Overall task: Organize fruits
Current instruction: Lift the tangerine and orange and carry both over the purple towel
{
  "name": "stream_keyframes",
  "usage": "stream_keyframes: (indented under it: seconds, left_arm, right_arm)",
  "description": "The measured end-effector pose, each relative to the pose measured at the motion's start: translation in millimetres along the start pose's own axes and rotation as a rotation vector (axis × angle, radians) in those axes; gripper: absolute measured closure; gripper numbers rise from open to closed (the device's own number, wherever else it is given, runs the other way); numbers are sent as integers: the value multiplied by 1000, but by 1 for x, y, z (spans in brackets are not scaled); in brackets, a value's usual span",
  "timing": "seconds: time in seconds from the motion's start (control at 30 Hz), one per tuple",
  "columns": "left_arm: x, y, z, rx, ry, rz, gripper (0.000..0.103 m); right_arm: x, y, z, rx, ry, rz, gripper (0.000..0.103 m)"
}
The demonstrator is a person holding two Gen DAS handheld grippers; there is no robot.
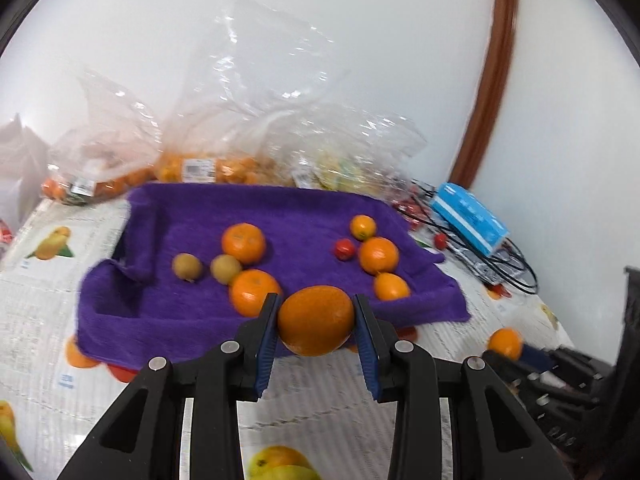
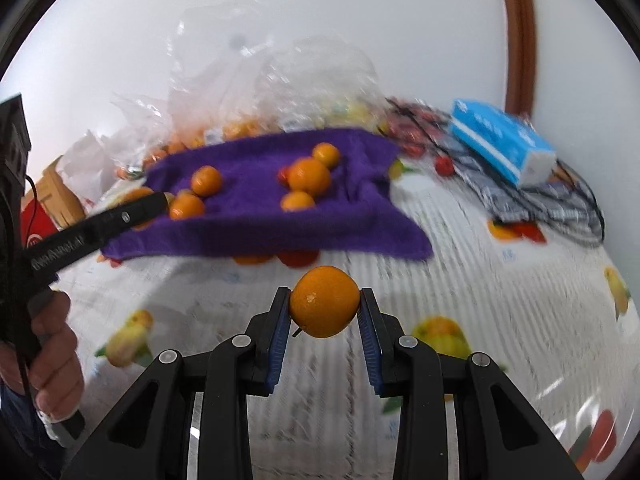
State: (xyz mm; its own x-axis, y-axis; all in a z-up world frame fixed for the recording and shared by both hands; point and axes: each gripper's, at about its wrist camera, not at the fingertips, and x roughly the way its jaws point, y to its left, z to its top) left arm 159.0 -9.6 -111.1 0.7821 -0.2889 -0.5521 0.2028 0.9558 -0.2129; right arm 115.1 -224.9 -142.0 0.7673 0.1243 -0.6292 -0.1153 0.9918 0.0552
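Observation:
My left gripper (image 1: 316, 320) is shut on a large orange (image 1: 316, 320), held just before the near edge of a tray lined with a purple towel (image 1: 312, 208). On the towel lie several oranges (image 1: 243, 243), two brownish-green round fruits (image 1: 187, 267) and a small red fruit (image 1: 344, 249). My right gripper (image 2: 324, 308) is shut on a smaller orange (image 2: 324, 302), held above the table in front of the purple towel (image 2: 360, 208). The left gripper also shows in the right wrist view (image 2: 132, 208), reaching over the towel's left end. The right gripper's orange shows in the left wrist view (image 1: 505, 343).
Clear plastic bags of oranges (image 1: 208, 168) and other fruit stand behind the tray against the wall. A blue tissue pack (image 1: 470, 216) lies on black cables (image 1: 512, 268) at the right. The table carries a fruit-printed cloth (image 2: 500, 280). A cardboard box (image 2: 52, 192) is at far left.

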Motion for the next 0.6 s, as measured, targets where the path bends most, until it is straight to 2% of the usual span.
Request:
stream_keyframes:
  seconds: [0.13,0.27,0.6]
  left_arm:
    - [-9,13,12,-46,3,-1,69]
    - [-21,17,26,-26,-32,43,69]
    - [-27,18,57,-1,-88,96,69]
  right_arm:
    - [-10,11,24,-31,-46,12,69]
    - [-17,24,46,-60,-103,24,69]
    - [-8,44,87,-68,-167,99,69]
